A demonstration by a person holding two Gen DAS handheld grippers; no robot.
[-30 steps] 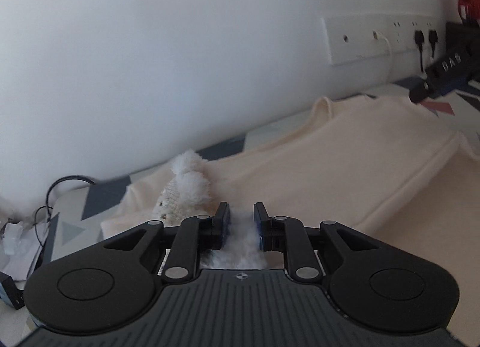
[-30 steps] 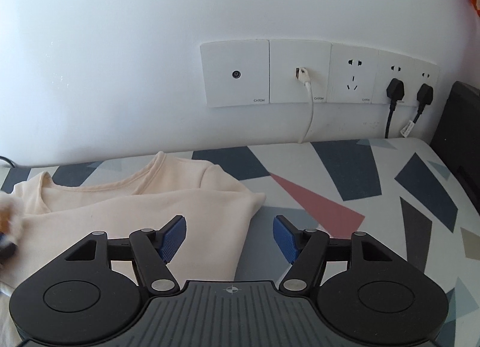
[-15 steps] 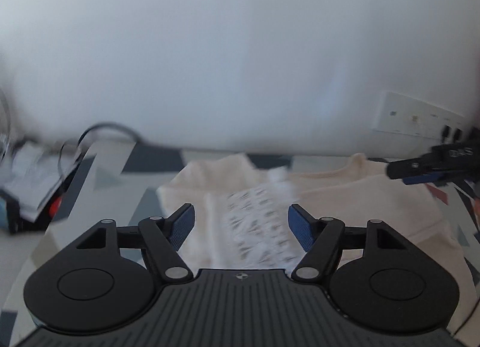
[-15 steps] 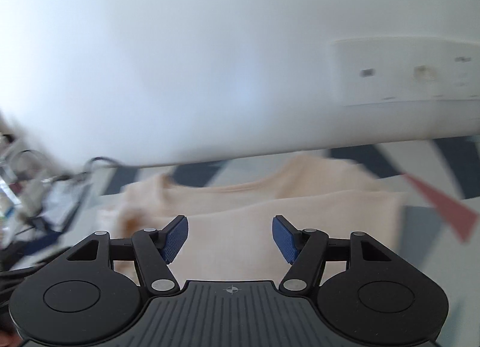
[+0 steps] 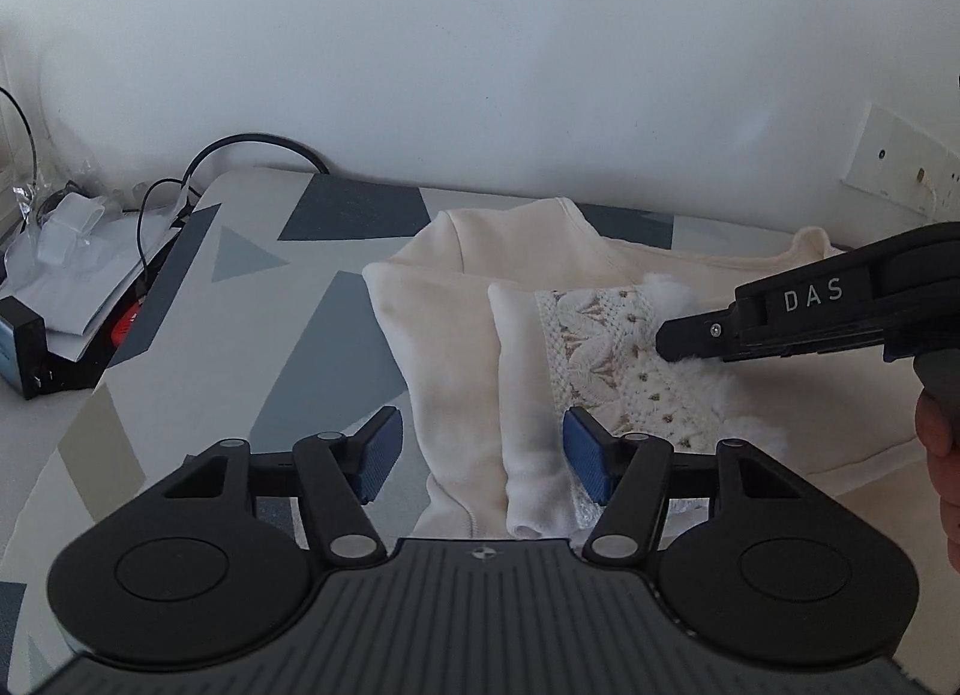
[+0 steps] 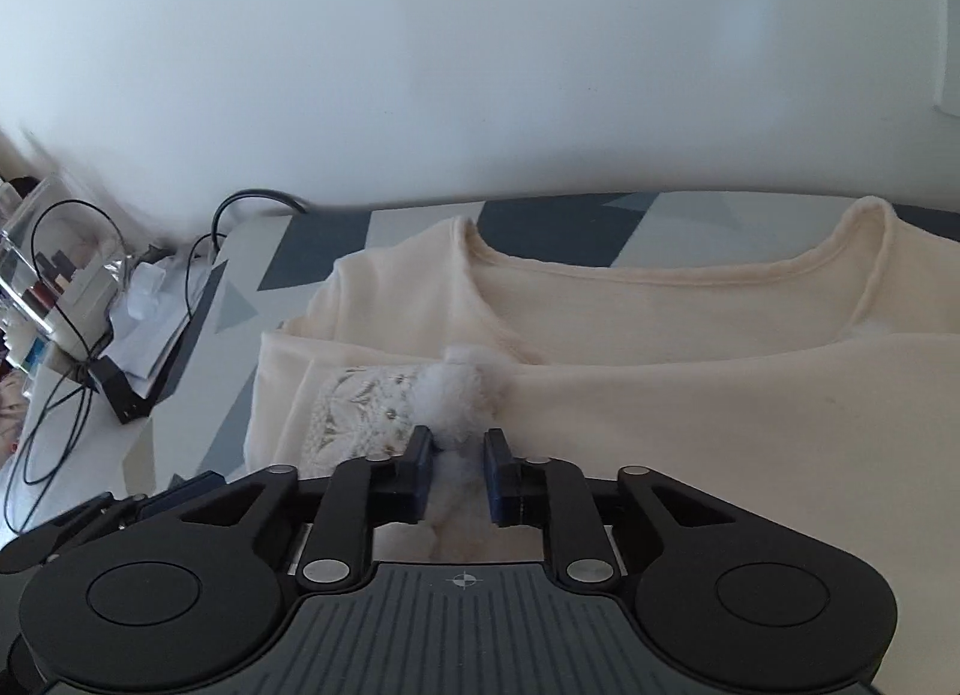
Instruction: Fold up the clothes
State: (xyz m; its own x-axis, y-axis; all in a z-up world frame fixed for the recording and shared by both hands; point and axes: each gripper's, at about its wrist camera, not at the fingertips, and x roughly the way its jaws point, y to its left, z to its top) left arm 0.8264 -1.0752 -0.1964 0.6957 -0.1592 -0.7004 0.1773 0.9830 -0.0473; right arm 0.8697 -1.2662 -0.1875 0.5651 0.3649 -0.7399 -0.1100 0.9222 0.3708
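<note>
A: Count of garments: one cream long-sleeved top [image 5: 690, 299], lying flat on the table with the grey, blue and beige geometric pattern [image 5: 252, 335], neckline toward the white wall [image 5: 480, 65]. One sleeve is folded across the front, showing one white embroidered lace panel [image 5: 606, 359] with fluffy white trim [image 6: 459, 395].

B: Hand-held grippers?

A: Two. Left hand-held gripper [image 5: 477, 449]: blue pads spread wide apart, nothing between them, positioned over the folded sleeve's lower end. Right hand-held gripper [image 6: 457, 470]: fingers nearly together, clamped on the fluffy white trim. From the left wrist view it [image 5: 678, 338] reaches in from the right, tip on the lace panel.

B: Off the table?

A: At the left edge, one black box [image 5: 36, 353] holding white papers [image 5: 78, 287], plus black cables [image 6: 54, 395], count unclear.
</note>
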